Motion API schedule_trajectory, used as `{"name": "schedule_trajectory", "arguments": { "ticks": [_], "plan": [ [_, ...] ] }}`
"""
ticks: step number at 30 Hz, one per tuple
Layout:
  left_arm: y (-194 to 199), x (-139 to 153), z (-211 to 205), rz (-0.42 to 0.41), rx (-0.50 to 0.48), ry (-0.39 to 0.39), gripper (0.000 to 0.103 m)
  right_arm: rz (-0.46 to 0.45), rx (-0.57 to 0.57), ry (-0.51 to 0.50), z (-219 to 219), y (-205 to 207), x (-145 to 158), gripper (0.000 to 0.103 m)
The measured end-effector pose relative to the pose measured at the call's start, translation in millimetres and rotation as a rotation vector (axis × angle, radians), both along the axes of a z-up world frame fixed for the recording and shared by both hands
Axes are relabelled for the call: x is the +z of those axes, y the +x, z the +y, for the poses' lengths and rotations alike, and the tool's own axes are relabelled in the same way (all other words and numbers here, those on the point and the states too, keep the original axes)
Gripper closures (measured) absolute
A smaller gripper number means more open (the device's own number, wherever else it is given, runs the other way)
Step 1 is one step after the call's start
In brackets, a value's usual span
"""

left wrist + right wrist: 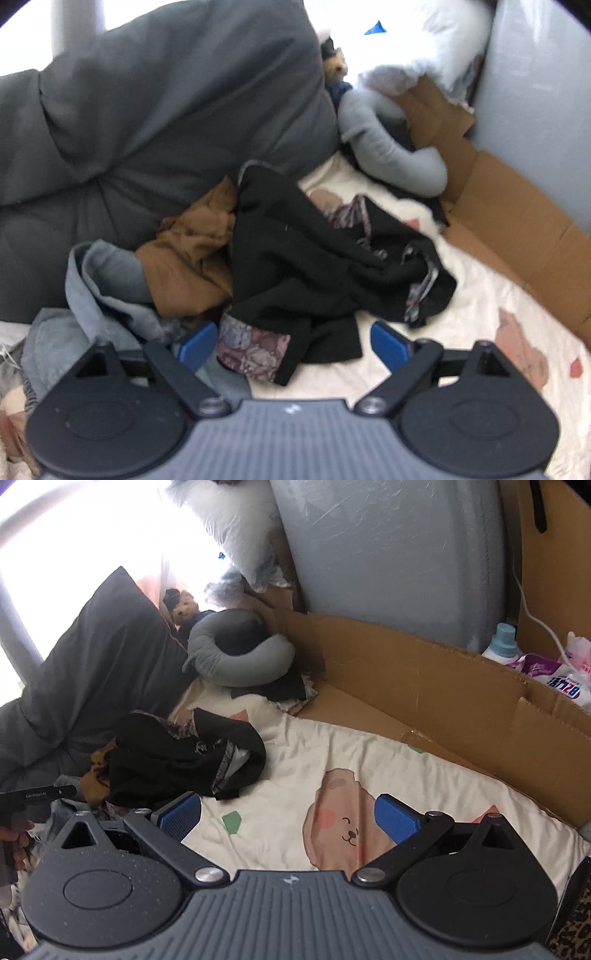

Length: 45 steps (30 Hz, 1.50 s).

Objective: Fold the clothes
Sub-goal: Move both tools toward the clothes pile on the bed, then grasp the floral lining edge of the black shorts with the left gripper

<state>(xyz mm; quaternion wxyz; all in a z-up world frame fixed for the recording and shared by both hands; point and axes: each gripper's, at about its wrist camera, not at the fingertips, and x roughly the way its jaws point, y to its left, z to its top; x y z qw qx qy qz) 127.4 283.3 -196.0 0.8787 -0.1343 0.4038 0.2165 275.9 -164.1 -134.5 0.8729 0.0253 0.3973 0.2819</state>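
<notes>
Cream bedsheet (295, 746) w/ bear print, cardboard (424, 686) at the far side. Clothes pile: black garment (314, 266) on top, brown one (188, 258) beside. Left gripper (293, 341) spread, empty, over the black hem; right gripper (288, 816) spread above bare sheet. Best: pinch one layer only at the hem, lift clear, spread flat.

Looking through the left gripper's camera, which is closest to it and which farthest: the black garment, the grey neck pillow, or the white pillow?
From the left gripper:
1. Crumpled black garment, just ahead, its hem between the open fingers.
2. Grey U-shaped neck pillow, farther back, right of centre.
3. White pillow, at the far upper right.
</notes>
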Motion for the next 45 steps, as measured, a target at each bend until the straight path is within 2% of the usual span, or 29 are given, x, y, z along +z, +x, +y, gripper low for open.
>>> {"name": "schedule_trajectory", "arguments": {
  "ticks": [5,10,13,17,24,26,29,31,33,37,45],
  "plan": [
    [12.0,-37.3,4.8,0.043,0.008,0.029,0.011,-0.003,0.055,0.014,11.9,3.5,-27.9,0.0],
    [23.2,-62.8,1.7,0.058,-0.002,0.0,0.011,0.01,0.099,0.012,21.3,8.9,-63.3,0.0],
    [32.0,-73.8,-3.1,0.053,-0.014,0.012,0.012,0.036,0.111,0.011,24.7,13.3,-85.8,0.0],
    [42.2,-84.9,-8.0,0.005,-0.038,-0.036,0.017,0.053,0.138,0.045,27.2,17.5,-107.2,0.0],
    [85.9,-110.8,-26.9,-0.029,-0.121,-0.072,0.024,0.019,0.155,0.04,33.0,22.6,-137.0,0.0],
    [100.0,-119.8,-33.1,-0.035,-0.132,-0.076,0.026,0.033,0.14,0.041,34.2,26.8,-150.4,0.001],
    [116.2,-132.6,-42.4,-0.058,-0.137,-0.105,0.028,0.069,0.112,0.082,31.6,31.8,-170.4,0.007],
    [125.9,-141.3,-49.7,-0.063,-0.141,-0.117,0.029,0.128,0.083,0.124,29.3,36.4,-185.4,0.011],
    [134.3,-147.8,-57.7,-0.078,-0.155,-0.133,0.031,0.128,0.043,0.138,28.7,37.2,-194.5,0.014],
    [147.9,-158.7,-72.1,-0.09,-0.161,-0.148,0.031,0.13,0.006,0.123,27.3,35.0,-206.7,0.019],
    [173.1,-183.5,-92.1,-0.08,-0.162,-0.131,0.03,0.165,-0.025,0.15,10.8,32.2,-216.3,0.019]
  ]
}}
